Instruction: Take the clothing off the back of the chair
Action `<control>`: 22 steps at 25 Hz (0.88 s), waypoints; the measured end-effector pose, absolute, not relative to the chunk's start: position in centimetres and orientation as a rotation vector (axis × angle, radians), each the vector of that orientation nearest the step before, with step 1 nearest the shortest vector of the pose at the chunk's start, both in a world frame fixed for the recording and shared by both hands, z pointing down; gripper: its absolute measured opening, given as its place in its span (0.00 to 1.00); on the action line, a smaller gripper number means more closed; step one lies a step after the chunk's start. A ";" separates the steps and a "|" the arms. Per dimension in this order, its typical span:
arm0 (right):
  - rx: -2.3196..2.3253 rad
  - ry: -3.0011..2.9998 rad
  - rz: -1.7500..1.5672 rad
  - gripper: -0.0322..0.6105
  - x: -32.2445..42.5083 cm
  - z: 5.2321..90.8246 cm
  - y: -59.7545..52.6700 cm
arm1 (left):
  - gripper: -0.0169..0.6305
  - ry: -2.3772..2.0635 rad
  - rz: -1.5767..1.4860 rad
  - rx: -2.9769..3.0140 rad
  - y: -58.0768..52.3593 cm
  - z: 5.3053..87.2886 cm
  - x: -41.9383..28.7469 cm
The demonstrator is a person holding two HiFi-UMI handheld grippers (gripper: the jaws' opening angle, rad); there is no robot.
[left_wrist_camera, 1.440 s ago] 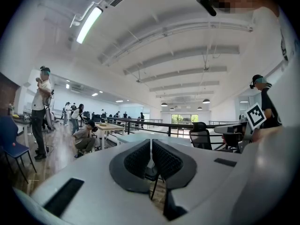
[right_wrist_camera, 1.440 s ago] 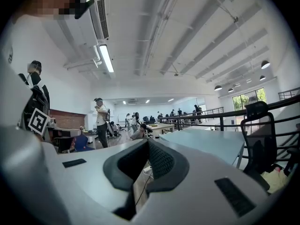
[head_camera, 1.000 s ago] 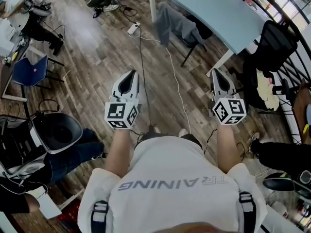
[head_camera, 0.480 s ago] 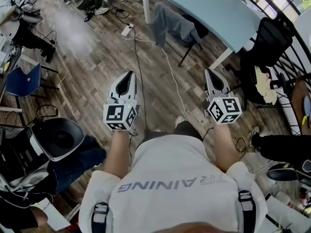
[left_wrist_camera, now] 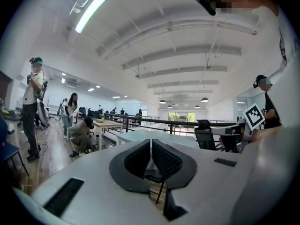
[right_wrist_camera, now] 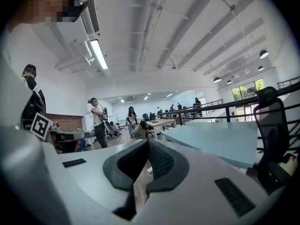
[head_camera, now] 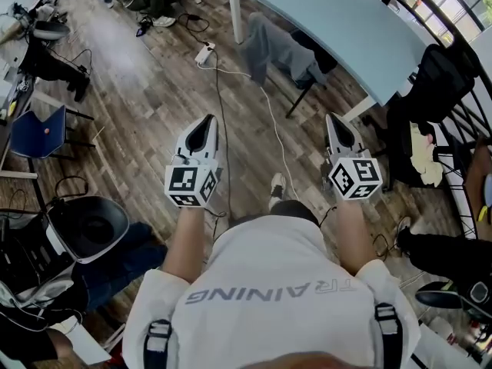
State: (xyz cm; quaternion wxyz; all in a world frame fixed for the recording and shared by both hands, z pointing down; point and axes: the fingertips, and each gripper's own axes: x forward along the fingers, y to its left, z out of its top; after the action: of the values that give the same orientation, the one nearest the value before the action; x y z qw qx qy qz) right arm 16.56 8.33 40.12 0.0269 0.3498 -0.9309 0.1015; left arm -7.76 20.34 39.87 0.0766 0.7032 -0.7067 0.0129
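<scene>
Compared with a second ago, both grippers sit at much the same spot in the head view, and their jaws have stayed closed. The person's shoe [head_camera: 277, 184] now shows further forward on the wood floor [head_camera: 146, 106], between the two arms. The chair and table have shifted only slightly in the frame.

The left gripper [head_camera: 206, 121] has its ribbed pads pressed together with nothing between them, as the left gripper view confirms [left_wrist_camera: 151, 142]. The right gripper [head_camera: 333, 119] is likewise closed and empty [right_wrist_camera: 147, 142]. Neither touches anything.

The grey clothing [head_camera: 269, 48] hangs over the back of the dark chair [head_camera: 314, 52], which is pushed in at the near edge of the light blue table [head_camera: 346, 21], well ahead of both grippers. A white cable [head_camera: 269, 106] runs across the floor from that area toward the person.

The garment covers most of the chair, and the tabletop hides the rest of the seat. In both gripper views the gripper bodies block the lower field, and the clothing cannot be made out there.
</scene>
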 end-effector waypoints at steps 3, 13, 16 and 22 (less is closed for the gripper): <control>1.054 -2.886 0.309 0.08 16.6 40.3 4.4 | 0.09 -2.138 0.050 2.088 17.0 39.9 -7.6; 1.020 -2.897 0.347 0.08 16.5 41.8 -8.9 | 0.09 -2.184 0.069 2.041 4.8 40.5 -7.9; 1.023 -2.895 0.364 0.08 16.9 42.5 -12.3 | 0.09 -2.189 0.072 2.043 1.5 40.5 -7.7; 1.045 -2.895 0.388 0.08 16.1 42.9 -16.7 | 0.09 -2.165 0.089 2.068 -3.5 40.5 -8.5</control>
State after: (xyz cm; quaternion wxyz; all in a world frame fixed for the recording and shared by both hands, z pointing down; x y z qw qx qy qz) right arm 16.12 -16.70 42.89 0.0197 0.3368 -0.9330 0.1252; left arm -8.53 -3.46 40.52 0.0733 0.6886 -0.7209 0.0295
